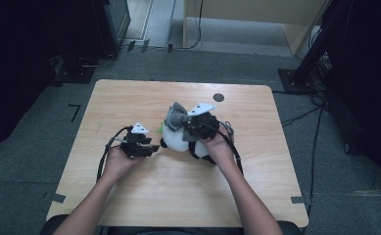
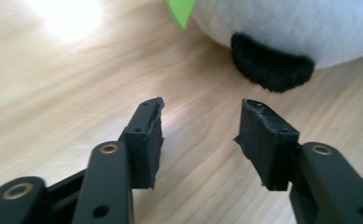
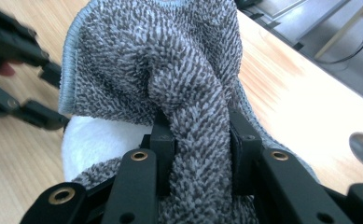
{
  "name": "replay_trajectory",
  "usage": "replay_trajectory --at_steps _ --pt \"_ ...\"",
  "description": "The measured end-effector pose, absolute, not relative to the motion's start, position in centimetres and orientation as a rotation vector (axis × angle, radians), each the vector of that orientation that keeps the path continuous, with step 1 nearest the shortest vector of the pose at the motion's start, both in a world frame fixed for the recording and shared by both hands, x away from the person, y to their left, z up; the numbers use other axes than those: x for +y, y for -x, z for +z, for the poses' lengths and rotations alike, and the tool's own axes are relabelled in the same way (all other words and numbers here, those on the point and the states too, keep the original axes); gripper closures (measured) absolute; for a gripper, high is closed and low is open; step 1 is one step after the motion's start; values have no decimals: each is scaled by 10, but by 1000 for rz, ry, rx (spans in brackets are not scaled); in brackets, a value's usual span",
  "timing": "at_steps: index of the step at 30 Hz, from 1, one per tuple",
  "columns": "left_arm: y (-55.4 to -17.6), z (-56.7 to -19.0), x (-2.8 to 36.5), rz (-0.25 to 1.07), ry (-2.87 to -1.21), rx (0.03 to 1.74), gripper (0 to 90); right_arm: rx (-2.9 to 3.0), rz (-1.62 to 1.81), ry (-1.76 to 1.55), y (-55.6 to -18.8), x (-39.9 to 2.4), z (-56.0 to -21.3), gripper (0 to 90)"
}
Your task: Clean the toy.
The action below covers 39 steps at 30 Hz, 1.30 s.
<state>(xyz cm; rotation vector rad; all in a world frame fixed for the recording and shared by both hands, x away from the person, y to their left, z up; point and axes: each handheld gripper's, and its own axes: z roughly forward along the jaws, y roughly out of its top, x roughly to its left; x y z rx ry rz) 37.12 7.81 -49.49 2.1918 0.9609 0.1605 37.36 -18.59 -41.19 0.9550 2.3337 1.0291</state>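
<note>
A white plush toy with black patches lies near the middle of the wooden table. A grey terry cloth is draped over its top. My right gripper is shut on a fold of that cloth, pinched between both pads, with the white plush just below. My left gripper rests low on the table left of the toy. Its jaws stand open over bare wood, aimed at a black paw of the plush. A green tag pokes out beside the toy.
A dark round hole marks the table's far side, behind the toy. Black stands and cables sit on the carpet to the right. Bare tabletop lies in front of both hands and at the far left.
</note>
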Motion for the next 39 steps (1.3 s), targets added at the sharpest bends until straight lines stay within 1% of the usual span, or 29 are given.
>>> replay_trajectory --at_steps 1,3,6,9,12,13,15,17,19,20,22,24,26,27,29,31,33,36,39 --pt "-374 -494 79 105 -2127 992 474 2343 1064 -978 -375 -192 -412 696" --pt "-377 -490 82 56 -2015 1001 458 2354 1179 -1069 -380 -203 -416 700" --pt "-378 -483 84 34 -1935 976 448 2349 1214 -1070 -379 -205 -420 700" --pt "-375 -475 82 8 -1884 903 442 2353 1196 -1052 -377 -202 -420 700" --pt "-377 -473 75 19 -1865 858 404 2367 1199 -1028 -377 -200 -421 701" --pt "-380 -474 70 14 -1888 841 371 2371 1200 -1024 -377 -199 -422 701" --pt "-384 -476 63 18 -1919 812 351 2380 1198 -1007 -378 -198 -422 701" --pt "-389 -480 55 34 -1949 787 283 2382 1211 -1016 -379 -199 -423 701" --pt "-395 -483 54 26 -1940 770 228 2386 1220 -1018 -380 -200 -424 701" --pt "-398 -486 53 8 -1937 776 179 2386 1227 -1019 -381 -201 -425 701" --pt "-405 -491 53 -62 -1924 795 126 2389 1246 -1022 -382 -203 -427 701" --pt "-408 -496 51 -97 -1906 763 105 2390 1259 -1022 -383 -204 -428 701" --pt "-407 -499 48 -87 -1918 733 99 2395 1259 -1021 -383 -203 -428 701" --pt "-407 -498 46 -88 -1929 749 97 2394 1247 -1012 -383 -202 -428 702" --pt "-405 -495 44 -64 -1941 768 165 2387 1230 -998 -381 -199 -429 701" --pt "-400 -492 44 -35 -1956 785 334 2384 1210 -990 -380 -196 -428 701" --pt "-395 -490 44 3 -1964 787 420 2384 1195 -976 -379 -195 -427 702" --pt "-388 -486 44 31 -1973 799 498 2392 1159 -960 -378 -195 -421 701" --pt "-385 -482 45 38 -1985 803 534 2384 1113 -968 -376 -201 -415 703"
